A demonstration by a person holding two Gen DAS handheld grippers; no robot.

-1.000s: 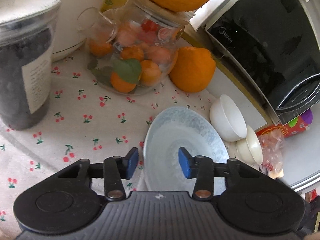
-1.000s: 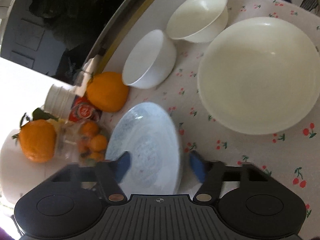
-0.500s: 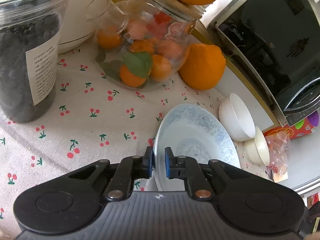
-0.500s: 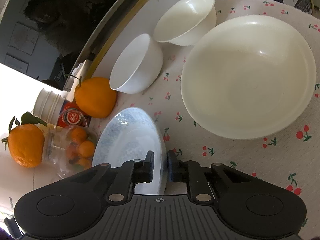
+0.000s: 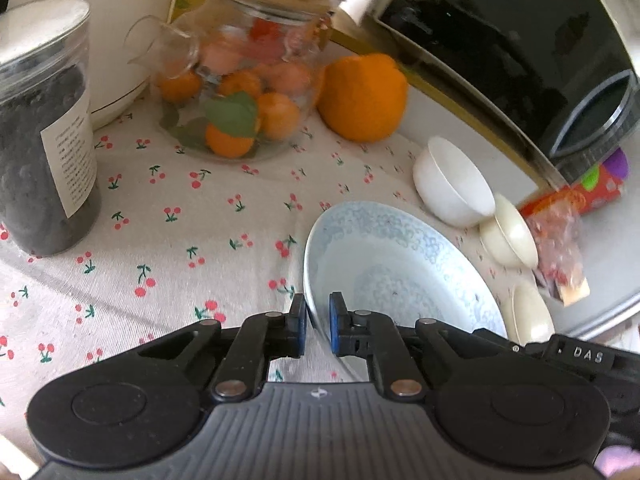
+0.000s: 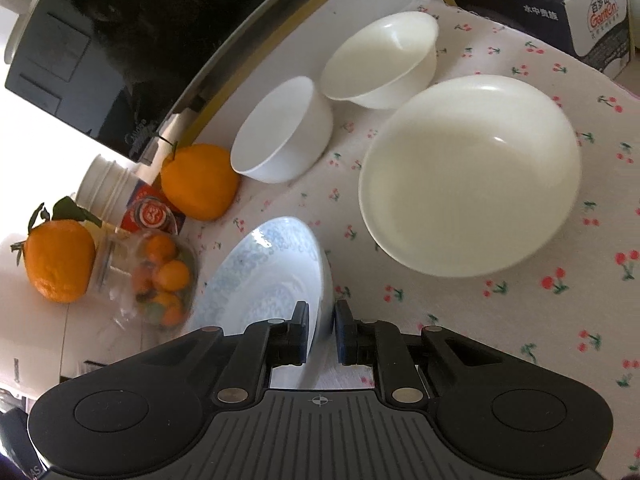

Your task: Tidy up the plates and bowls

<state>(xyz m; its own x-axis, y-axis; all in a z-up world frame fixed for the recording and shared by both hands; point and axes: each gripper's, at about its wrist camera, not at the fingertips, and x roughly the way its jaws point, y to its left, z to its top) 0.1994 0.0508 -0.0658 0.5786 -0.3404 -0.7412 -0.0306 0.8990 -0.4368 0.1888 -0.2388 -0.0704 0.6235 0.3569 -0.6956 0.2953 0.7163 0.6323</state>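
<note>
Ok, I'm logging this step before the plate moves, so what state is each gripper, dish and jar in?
left gripper: shut on the blue plate's rim
right gripper: shut on the opposite rim
blue plate: empty, gripped on both sides
large cream plate: empty, on the cloth
white bowl: upright, empty
cream bowl: upright, empty
glass jar: holds small oranges, an orange on top
dark jar: lid on, full

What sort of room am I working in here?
Likely a home kitchen or dining corner: a black-glass microwave oven, a cherry-print tablecloth, and a glass jar of small oranges beside stacked-up dishes.
</note>
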